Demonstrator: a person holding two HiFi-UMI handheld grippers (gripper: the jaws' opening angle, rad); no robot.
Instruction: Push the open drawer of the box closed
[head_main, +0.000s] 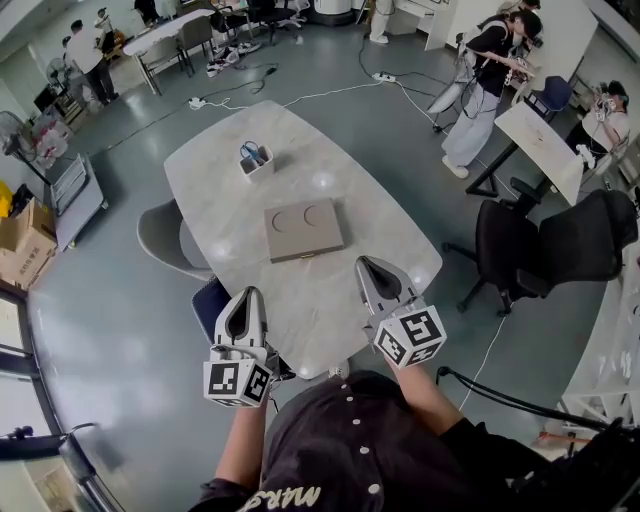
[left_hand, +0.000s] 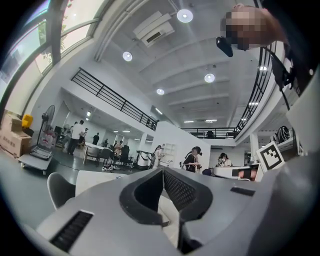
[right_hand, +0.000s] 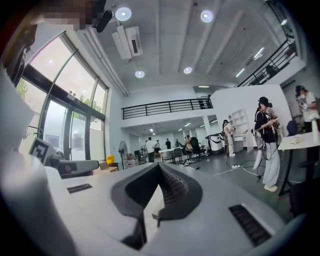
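A flat taupe box (head_main: 305, 229) with two round recesses in its lid lies in the middle of the white marble table (head_main: 220, 190). From this height I cannot make out how its drawer stands. My left gripper (head_main: 248, 294) hovers over the table's near edge, left of the box and short of it, jaws shut and empty. My right gripper (head_main: 369, 263) is just off the box's near right corner, also shut with nothing held. Both gripper views look level across the room over shut tips, the left gripper (left_hand: 162, 170) and the right gripper (right_hand: 159, 165), and the box is hidden in both.
A small white holder (head_main: 256, 159) with blue items stands on the far part of the table. A grey chair (head_main: 162, 238) is tucked in at the table's left, and a black office chair (head_main: 560, 245) stands at the right. People stand farther off in the room.
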